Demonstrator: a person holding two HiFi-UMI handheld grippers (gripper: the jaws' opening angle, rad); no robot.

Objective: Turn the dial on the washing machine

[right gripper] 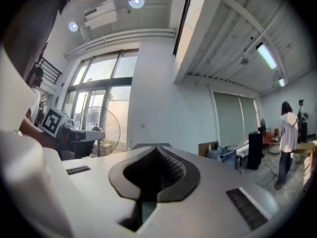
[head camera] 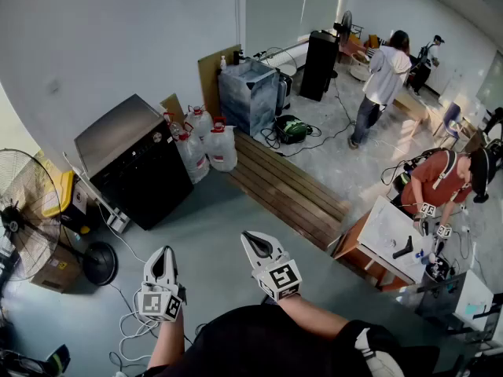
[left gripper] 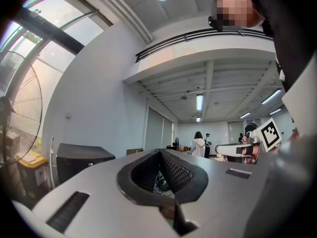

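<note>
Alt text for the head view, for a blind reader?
A person holds a white left gripper and white right gripper, both shut and empty, above a grey floor, short of a black box-shaped machine by the white wall.

Bare grey floor lies open straight ahead, up to the black machine by the wall. A standing fan and loose cables crowd the left; water jugs and a low wooden platform hem in the right.
</note>
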